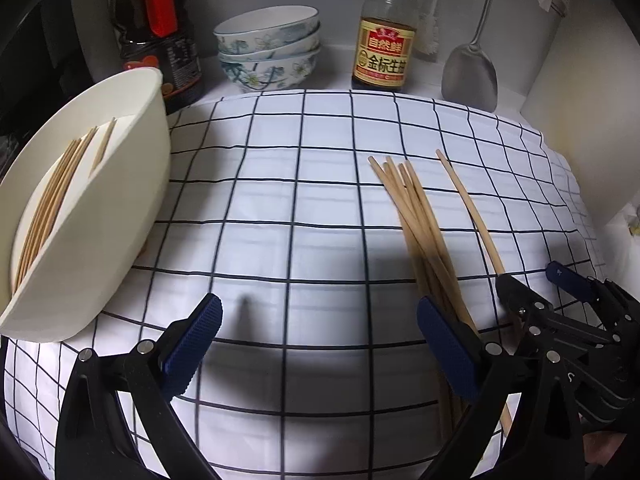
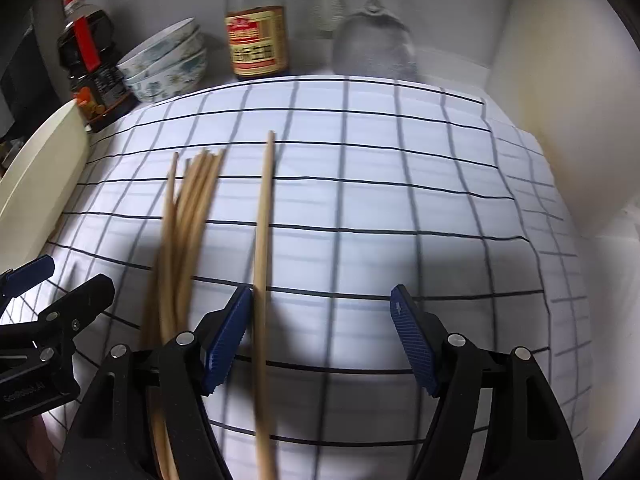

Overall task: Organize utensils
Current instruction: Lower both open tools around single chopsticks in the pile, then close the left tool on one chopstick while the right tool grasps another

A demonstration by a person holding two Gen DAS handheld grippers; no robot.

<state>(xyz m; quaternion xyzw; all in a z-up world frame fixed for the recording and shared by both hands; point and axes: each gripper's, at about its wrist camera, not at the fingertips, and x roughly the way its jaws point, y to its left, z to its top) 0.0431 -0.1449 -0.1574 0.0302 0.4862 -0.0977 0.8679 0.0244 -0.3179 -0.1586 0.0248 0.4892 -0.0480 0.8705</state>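
- At far left, the white container [image 1: 100, 208] already holds several chopsticks [image 1: 52, 200], so part of the sorting looks done.
- My left gripper [image 1: 320, 344] is spread wide and empty.
- A loose bundle [image 1: 420, 232] lies on the checked cloth [image 1: 280, 200], waiting.
- My right gripper [image 2: 322, 340] stands wide around a single chopstick [image 2: 264, 240]; not gripped yet.

My right wrist view smears the chopstick bundle [image 2: 180, 236] and the spatula [image 2: 374, 46]. My left tool [image 1: 320, 340] hides the bundle's near ends. The bottle [image 1: 384, 32] loses its top past the frame edge; its label is unreadable in the right view.
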